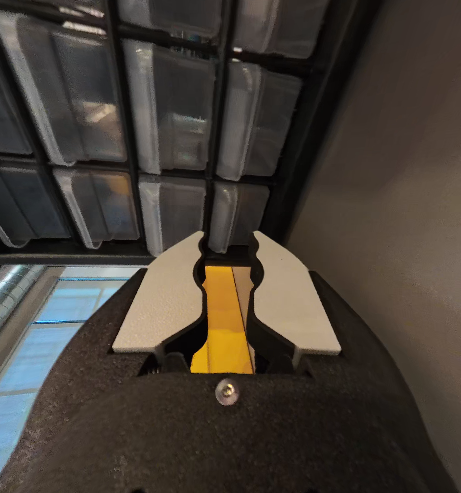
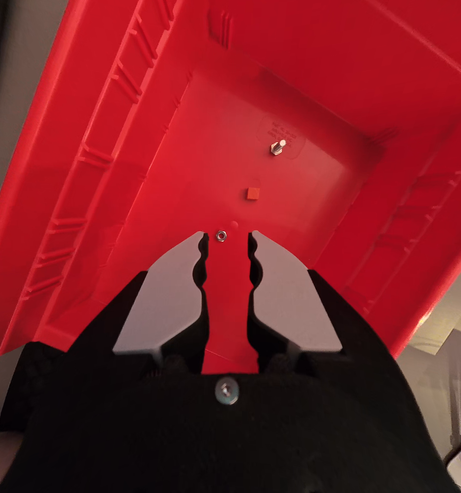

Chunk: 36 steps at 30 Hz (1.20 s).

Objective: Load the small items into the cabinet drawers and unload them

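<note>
In the left wrist view a black cabinet (image 1: 298,160) holds rows of clear plastic drawers, all pushed in. My left gripper (image 1: 228,234) is open and empty, its tips just in front of one drawer (image 1: 240,210) in the last column. In the right wrist view my right gripper (image 2: 227,234) is open and empty inside a red bin (image 2: 133,186). On the bin floor lie a small steel nut (image 2: 221,235) between and just beyond the tips, a small orange cube (image 2: 252,193) farther on, and a silver bolt (image 2: 277,147) farthest.
A grey wall (image 1: 397,213) runs along the right of the cabinet. A yellow surface (image 1: 221,320) shows between the left fingers. A window (image 1: 37,333) and a shiny duct (image 1: 8,288) show at lower left. The bin's ribbed walls (image 2: 72,226) close in on both sides. My hands' fingertips stand some 45 cm from each other. The small steel nut (image 2: 221,235) is about 6 cm from my right fingertips and 45 cm from my left. Measured from the fingertips, the small orange cube (image 2: 252,193) is 6 cm or so from the right gripper and 45 cm from the left.
</note>
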### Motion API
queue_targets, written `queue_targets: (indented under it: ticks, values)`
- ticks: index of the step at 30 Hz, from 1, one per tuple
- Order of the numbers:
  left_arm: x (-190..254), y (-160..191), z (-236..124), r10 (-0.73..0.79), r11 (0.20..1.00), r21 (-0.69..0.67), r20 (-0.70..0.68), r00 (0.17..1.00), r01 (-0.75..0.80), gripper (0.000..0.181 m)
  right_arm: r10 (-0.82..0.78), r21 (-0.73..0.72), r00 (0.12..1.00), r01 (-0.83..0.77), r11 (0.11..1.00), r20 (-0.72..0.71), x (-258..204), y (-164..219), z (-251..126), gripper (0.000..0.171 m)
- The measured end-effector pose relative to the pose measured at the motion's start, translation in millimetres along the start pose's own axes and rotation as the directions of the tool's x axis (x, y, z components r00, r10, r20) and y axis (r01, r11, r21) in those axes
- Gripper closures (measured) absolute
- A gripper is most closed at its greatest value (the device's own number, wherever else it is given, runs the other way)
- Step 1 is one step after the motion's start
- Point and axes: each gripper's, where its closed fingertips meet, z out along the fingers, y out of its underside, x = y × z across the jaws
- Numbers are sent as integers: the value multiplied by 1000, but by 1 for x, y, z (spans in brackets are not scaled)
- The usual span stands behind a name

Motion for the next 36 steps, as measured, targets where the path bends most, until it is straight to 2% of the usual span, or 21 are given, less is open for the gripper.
queue_targets:
  ticks: [3,5,9,11,18,23,26,28,30,32,34,36]
  values:
    - [-5,0,3,64,998,-3,75,995,-64,152,-1,-4,1000,1,1000,-4,0,1,0,142]
    - [-12,-1,7,44,999,-3,109,993,-44,152,-11,-11,1000,10,1000,-8,-1,2,0,142]
    - [-11,0,12,48,999,-2,116,992,-48,160,-27,-2,999,27,1000,-21,-3,-1,-6,142]
    - [-6,1,13,59,998,1,96,994,-60,170,-38,22,999,38,999,-24,-6,-6,-12,142]
    - [-3,4,-6,61,998,8,70,996,-62,170,-128,69,991,130,989,-41,-42,-19,-55,144]
    - [1,6,-35,46,998,44,46,998,-48,170,-373,147,928,370,917,-7,-113,-39,-87,147]
    - [2,8,-46,33,998,60,40,999,-35,169,-551,214,834,535,818,20,-173,-58,-97,147]
    - [3,8,-52,18,997,76,31,999,-20,169,-673,278,738,636,720,54,-223,-72,-97,147]
    - [4,8,-57,8,996,86,24,1000,-10,169,-757,353,646,689,634,99,-278,-85,-92,147]
    - [5,9,-61,0,995,97,18,1000,-2,169,-791,406,589,690,599,167,-331,-95,-81,148]
    - [7,13,-64,1,995,99,17,1000,-2,169,-802,394,569,705,590,183,-368,-103,-58,148]
    - [6,15,-64,-2,995,98,13,1000,1,169,-818,322,553,755,572,156,-390,-109,-32,148]
